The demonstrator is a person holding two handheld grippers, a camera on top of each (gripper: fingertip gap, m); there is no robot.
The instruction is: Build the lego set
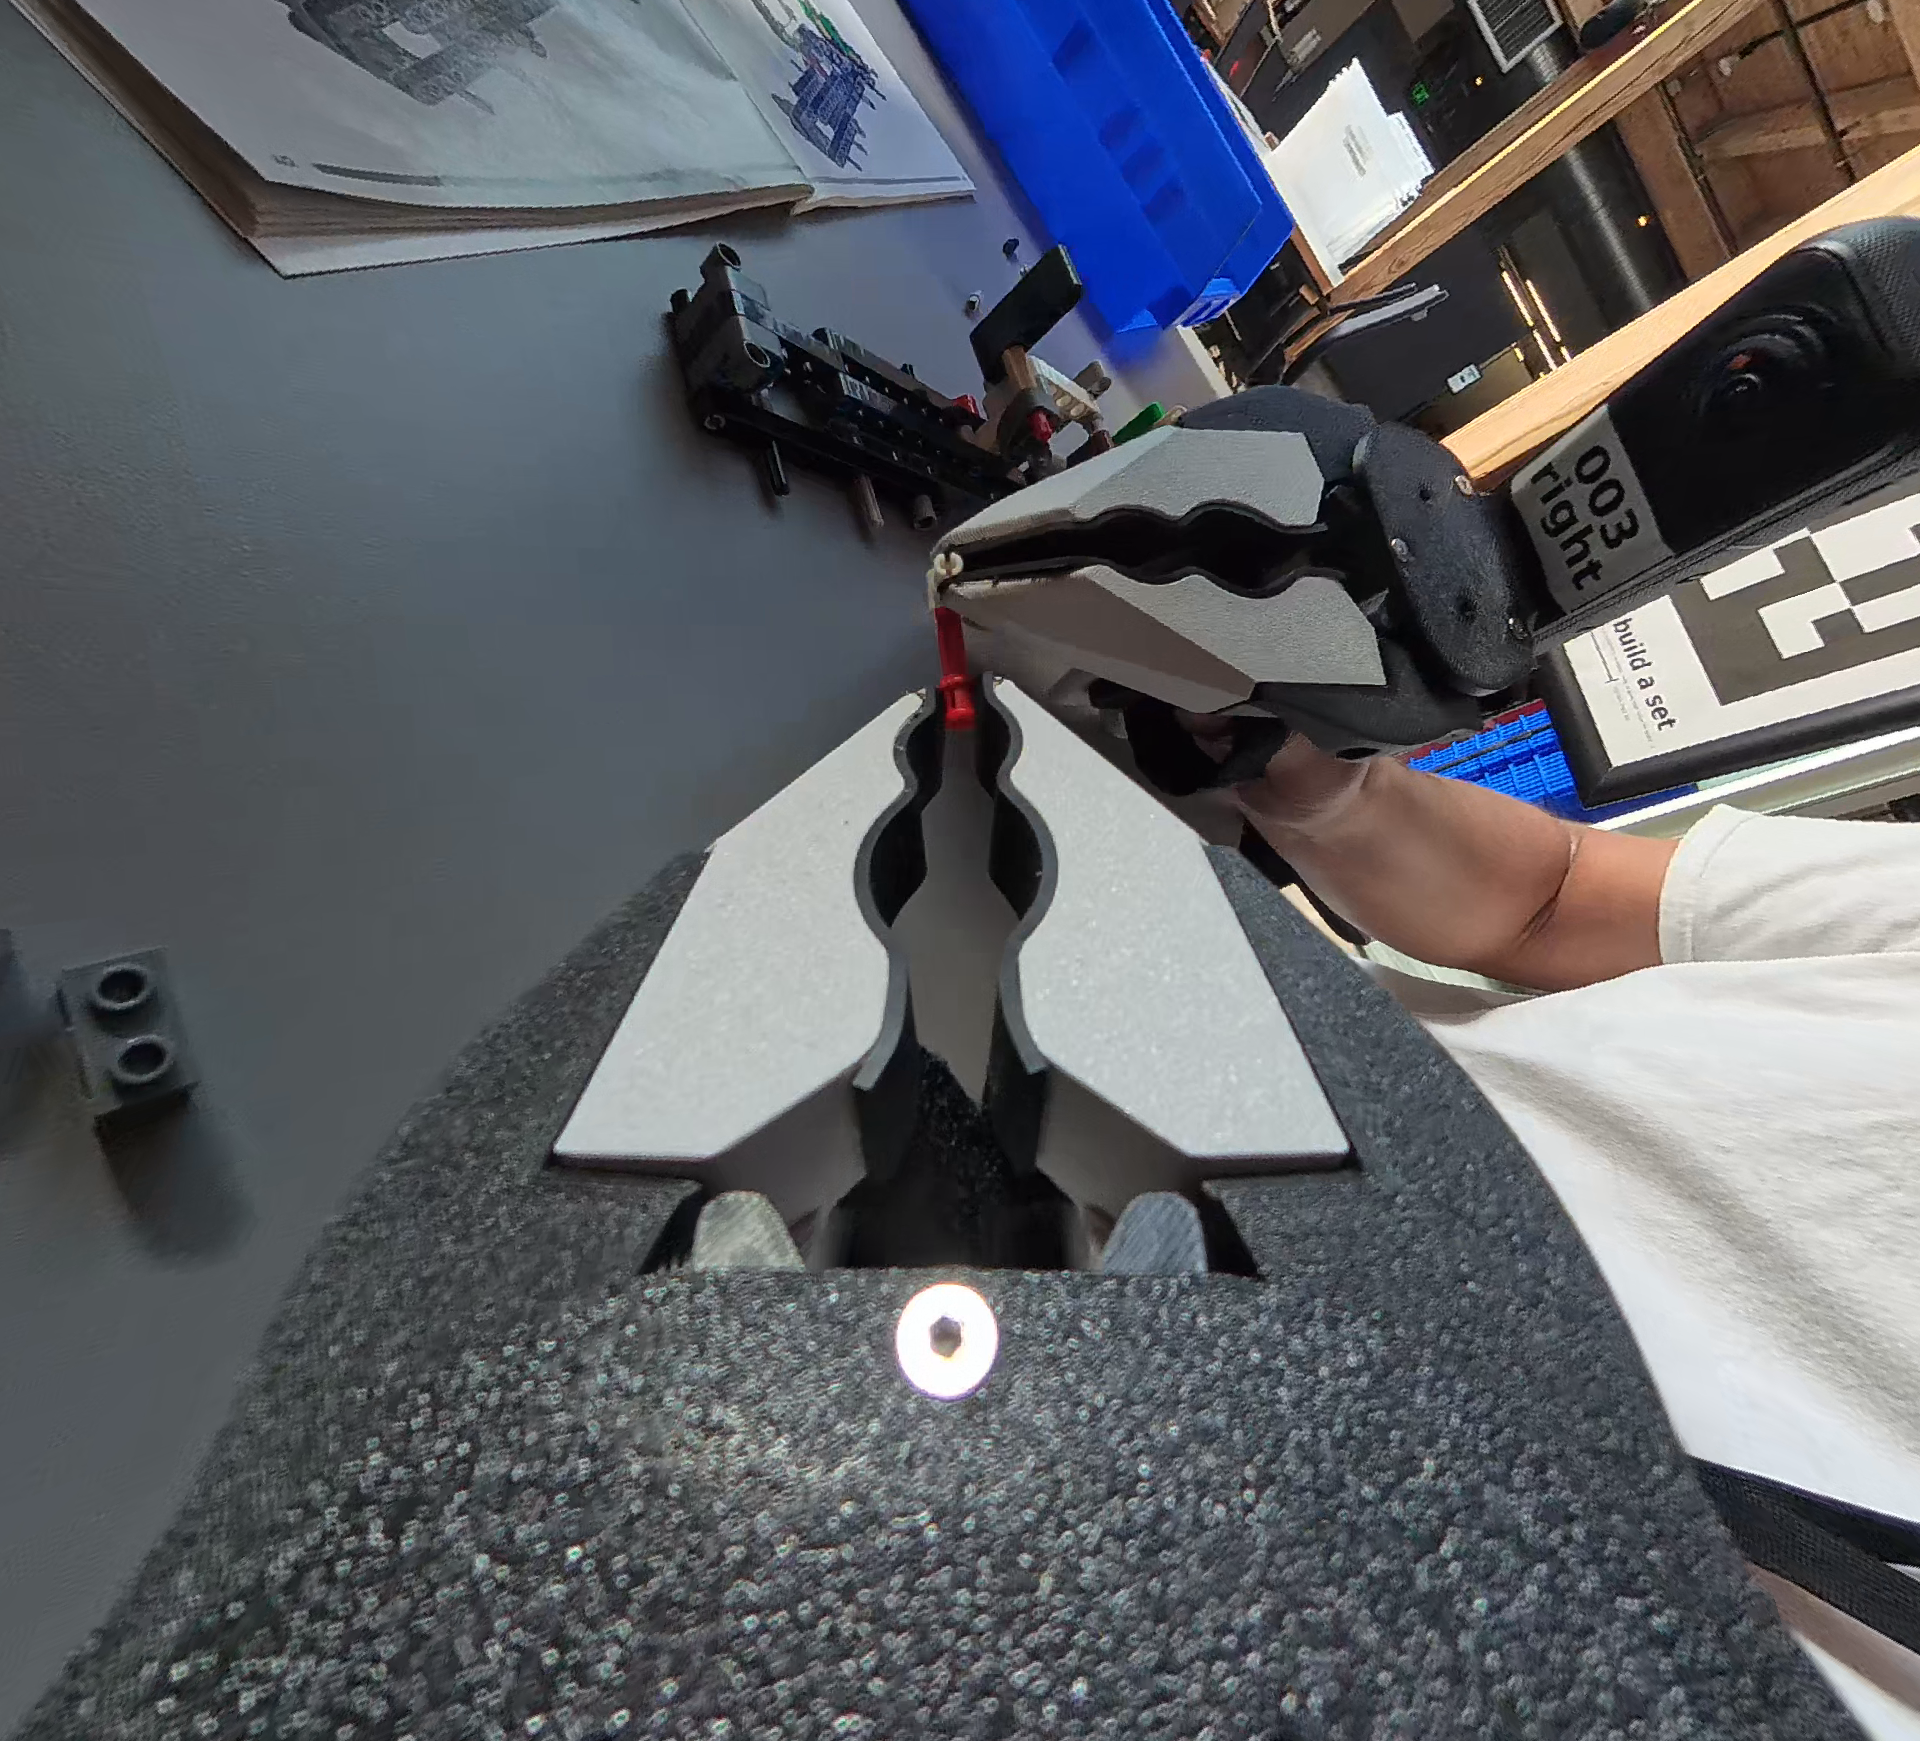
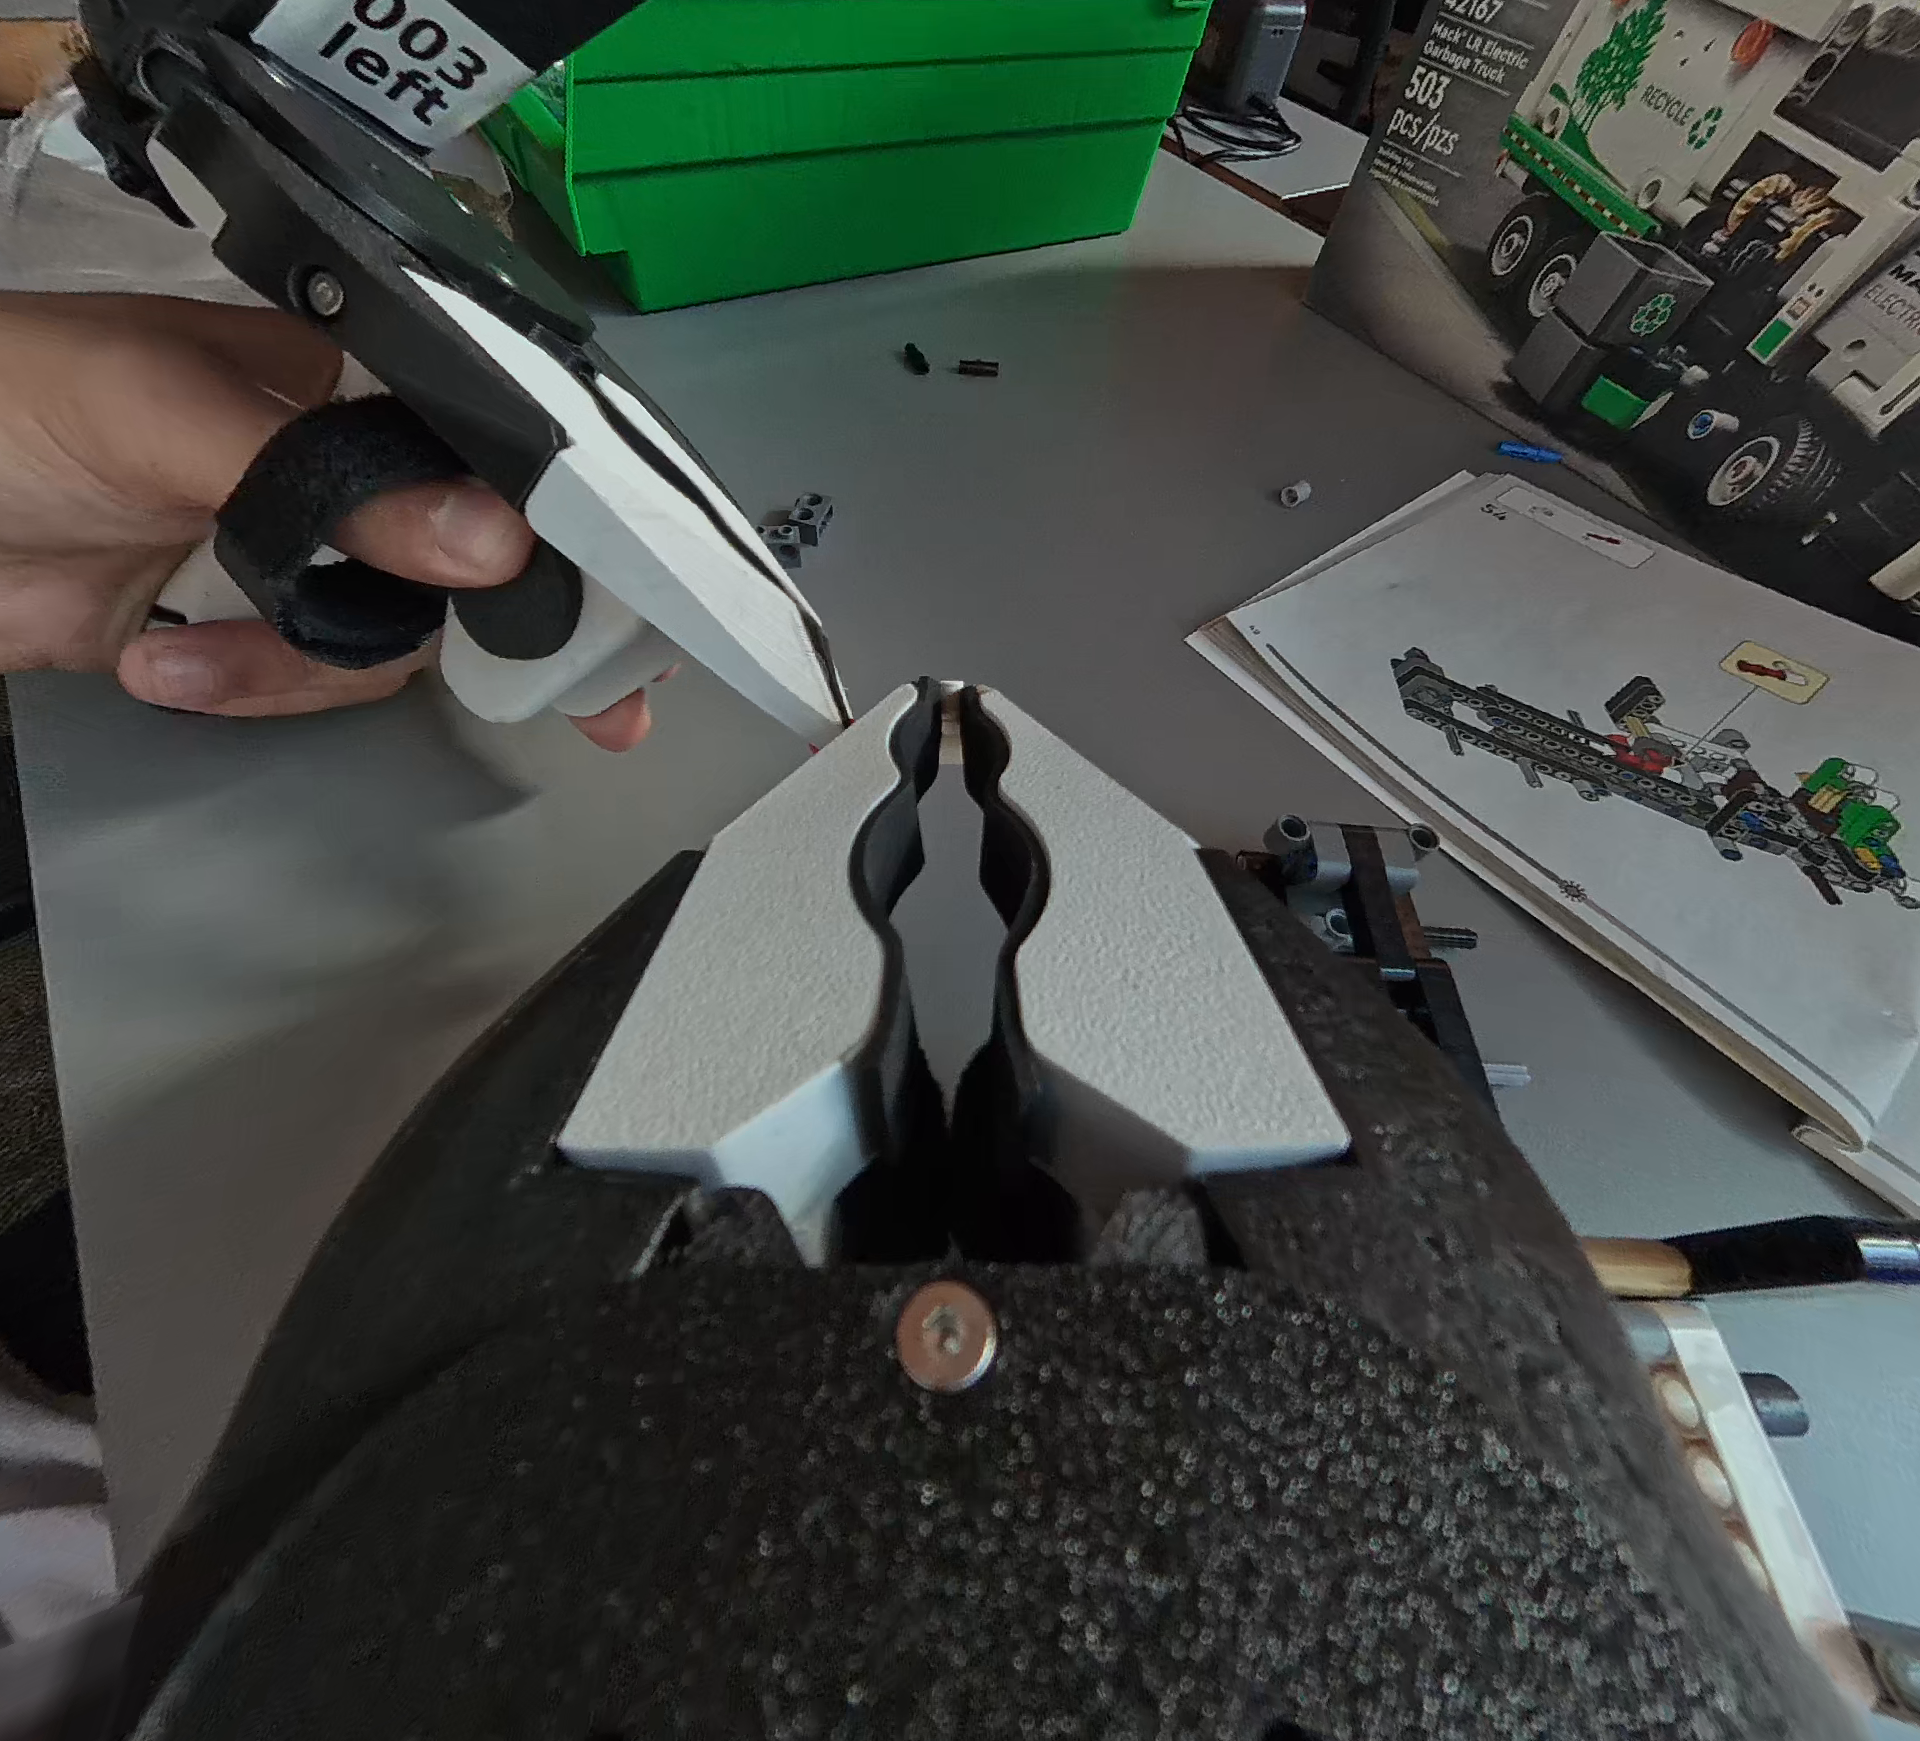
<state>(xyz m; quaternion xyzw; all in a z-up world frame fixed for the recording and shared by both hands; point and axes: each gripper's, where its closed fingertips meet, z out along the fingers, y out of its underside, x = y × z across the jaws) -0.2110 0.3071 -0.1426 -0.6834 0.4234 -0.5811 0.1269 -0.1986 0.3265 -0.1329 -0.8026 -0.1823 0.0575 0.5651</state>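
**Two small parts, tip to tip**

My left gripper (image 1: 956,704) is pinched nearly shut on a red pin (image 1: 951,668); only the pin's tail sits between the tips, and most of its length sticks out forward. My right gripper (image 2: 948,699) is likewise nearly closed, on a small whitish piece (image 2: 948,689) right at its tips. In the left wrist view the pin's far end meets that whitish piece (image 1: 943,567), both held in the air above the grey table (image 2: 1039,444) (I can't tell whether the pin has entered it or only touches).

Nearby on the table lie the dark chassis (image 1: 831,403), the open manual (image 2: 1558,756), two loose grey bricks (image 2: 800,522) and a grey bush (image 2: 1294,493), with a green bin (image 2: 873,81) and the kit box (image 2: 1662,133) behind.

The risks I see: both holds are at the very tips, so any sideways push could twist the pin out of my left grip or flick the whitish piece loose. A slight angle between the two grippers could jam the pin instead of seating it. Anything dropped may roll under the chassis or manual.
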